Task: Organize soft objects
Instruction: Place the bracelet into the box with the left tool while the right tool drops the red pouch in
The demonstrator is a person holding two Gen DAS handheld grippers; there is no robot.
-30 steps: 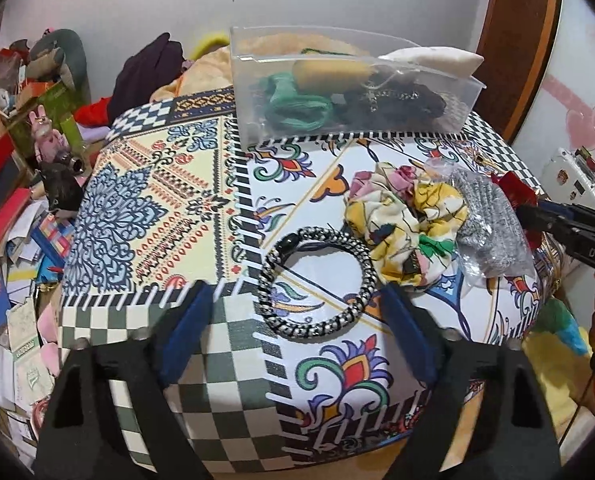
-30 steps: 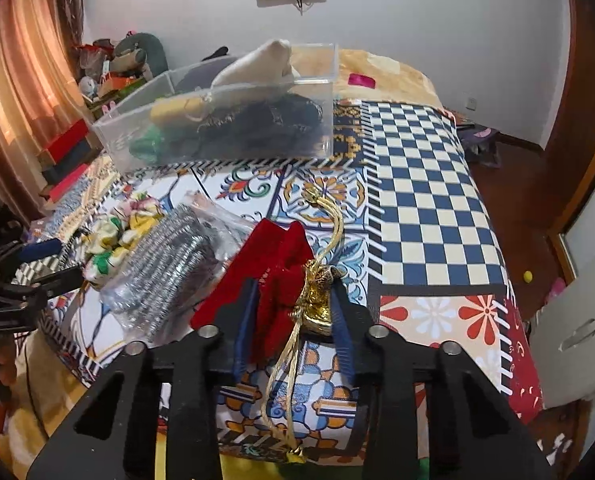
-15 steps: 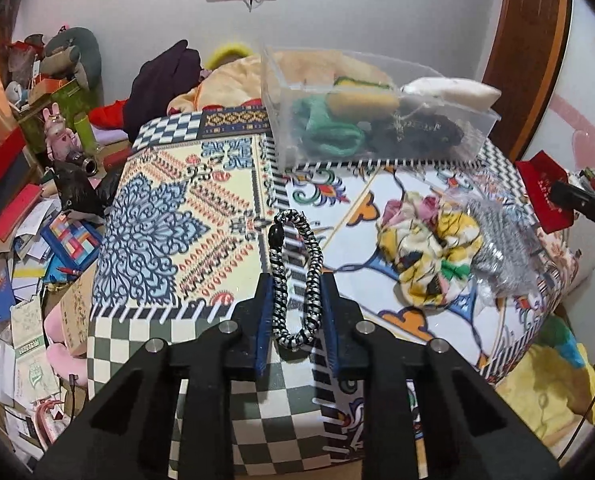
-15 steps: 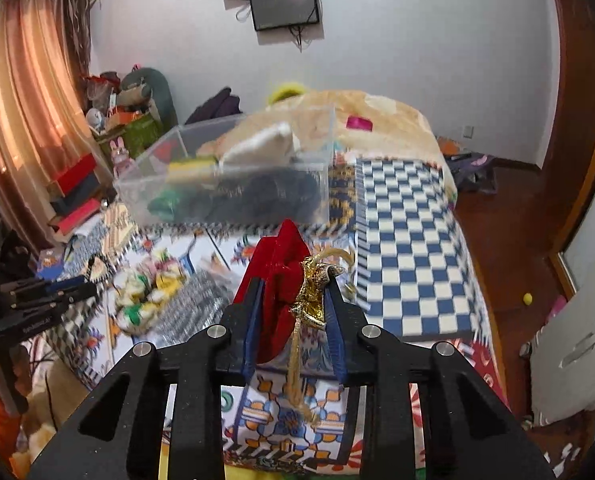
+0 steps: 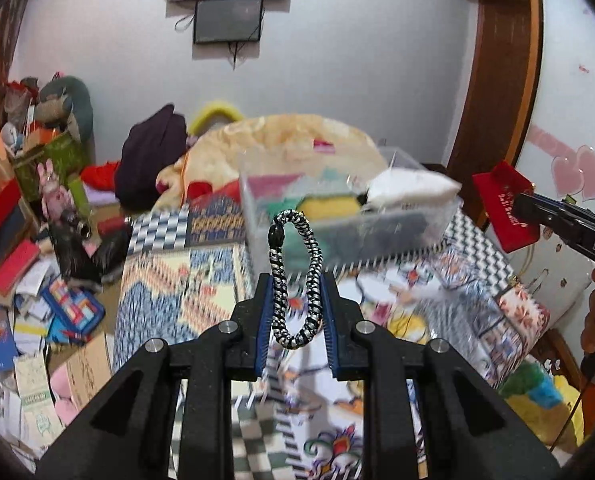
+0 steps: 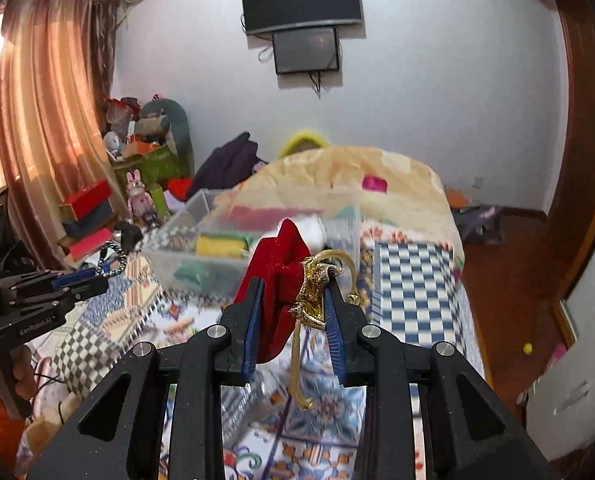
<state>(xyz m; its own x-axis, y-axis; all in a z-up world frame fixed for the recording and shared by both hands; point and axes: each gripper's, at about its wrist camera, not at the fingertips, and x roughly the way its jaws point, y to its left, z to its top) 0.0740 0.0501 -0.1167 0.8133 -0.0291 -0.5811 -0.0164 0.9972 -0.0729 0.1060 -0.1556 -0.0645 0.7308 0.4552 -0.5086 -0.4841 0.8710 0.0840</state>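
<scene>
My left gripper (image 5: pixel 295 280) is shut on a black-and-white braided hair band (image 5: pixel 295 276) and holds it upright in the air, in front of the clear plastic bin (image 5: pixel 337 216). My right gripper (image 6: pixel 293 284) is shut on a red velvet pouch (image 6: pixel 279 276) with a gold drawstring (image 6: pixel 313 300), lifted above the bed, the bin (image 6: pixel 249 240) just beyond it. The bin holds a yellow sponge (image 5: pixel 327 204), a green item and a white soft item (image 5: pixel 409 186). The pouch in the right gripper also shows at the right of the left wrist view (image 5: pixel 505 208). The left gripper shows at the left of the right wrist view (image 6: pixel 93 276).
The bin stands on a bed with a patterned patchwork cover (image 6: pixel 413 280), a beige blanket (image 6: pixel 357 172) behind it. A floral scrunchie (image 5: pixel 407 324) lies blurred on the cover. Books, toys and boxes (image 5: pixel 29 240) clutter the floor to the left. A wooden door frame (image 5: pixel 497 80) stands at the right.
My left gripper closed on the hair band on the bed and has lifted it toward the bin. My right gripper has risen with the red pouch toward the bin.
</scene>
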